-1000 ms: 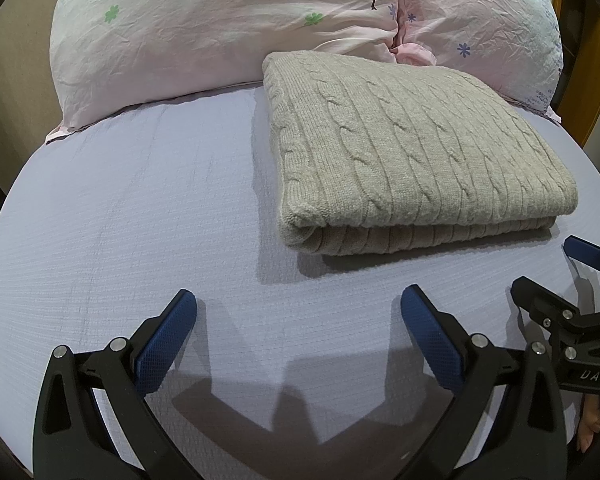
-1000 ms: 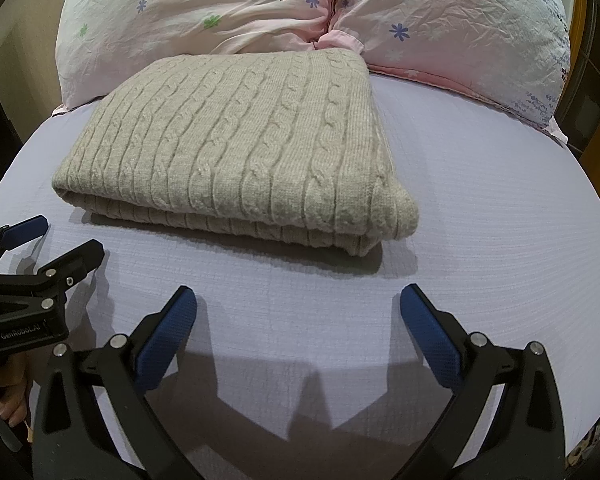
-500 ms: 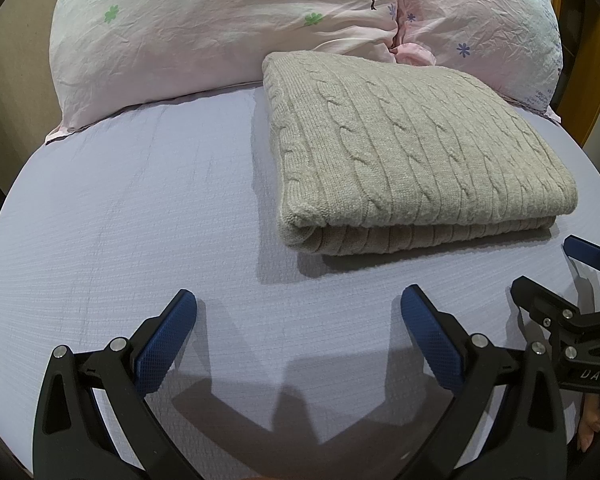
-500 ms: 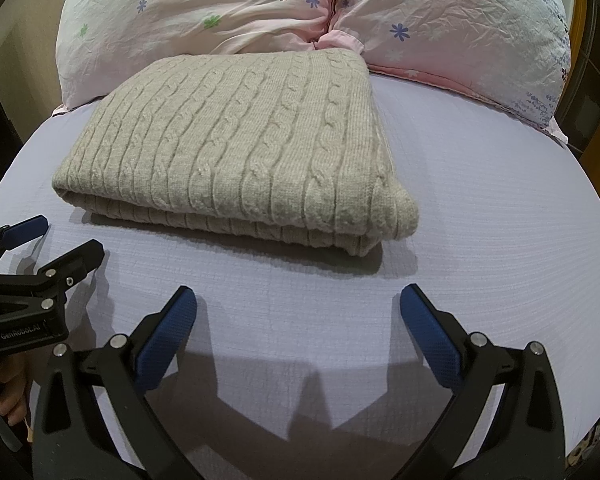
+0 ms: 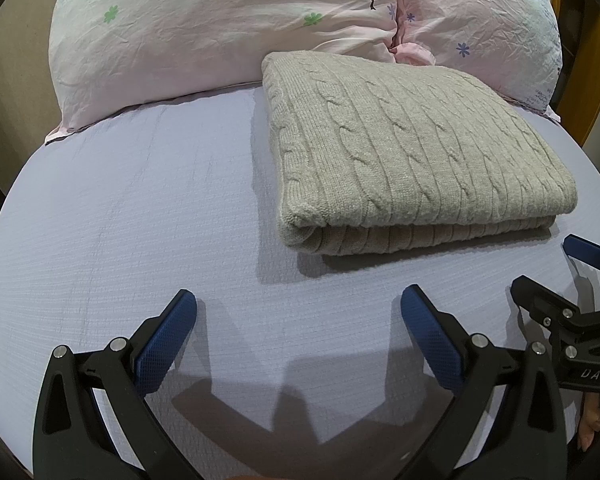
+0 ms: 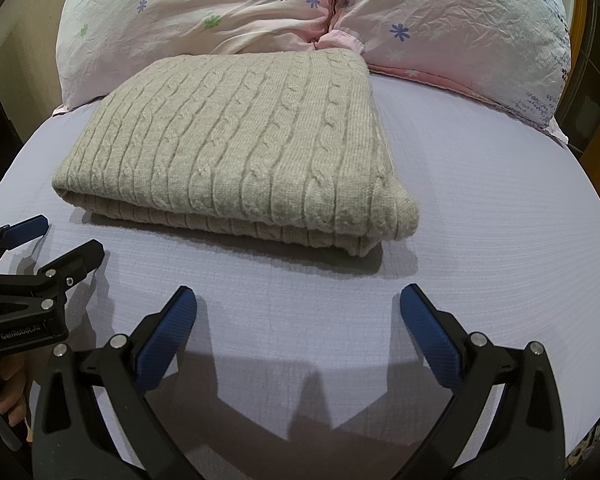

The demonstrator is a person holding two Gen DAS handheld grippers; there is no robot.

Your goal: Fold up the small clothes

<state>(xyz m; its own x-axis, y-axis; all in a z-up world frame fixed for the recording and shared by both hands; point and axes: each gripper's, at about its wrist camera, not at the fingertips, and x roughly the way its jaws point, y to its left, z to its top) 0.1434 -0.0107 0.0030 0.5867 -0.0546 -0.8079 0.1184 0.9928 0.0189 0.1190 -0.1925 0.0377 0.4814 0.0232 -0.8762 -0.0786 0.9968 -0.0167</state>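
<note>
pale lavender bed sheet (image 5: 120, 208) covers a bed and fills both wrist views, smooth and bare in the foreground. nearest the cameras, two handheld grippers hover low over the sheet, side by side. the left gripper (image 5: 299, 334) has its blue-padded fingers spread wide apart, holding nothing. the right gripper (image 6: 298, 334) is spread just as wide, also holding nothing. each shows at the edge of the other's view, close alongside.

just beyond both, a folded beige cable-knit sweater (image 6: 240, 160) lies flat on the sheet as a neat rectangle, in layers. it sits ahead and to the right of the left gripper, and ahead and slightly to the left of the right gripper, so it lies roughly between them. its stacked near edge runs across the bed, facing both grippers. the knitted cables run away from the cameras toward the pillows. neither gripper touches it; the two look about equally near, each opposite one front corner.

nothing lies on the sheet between grippers and sweater. the fold already looks complete, judging by its tidy shape.

farthest back, two pink floral pillows (image 5: 220, 28) lean at the head of the bed, with the sweater's far edge touching or just beside them. dark wooden furniture shows at the right rim.
</note>
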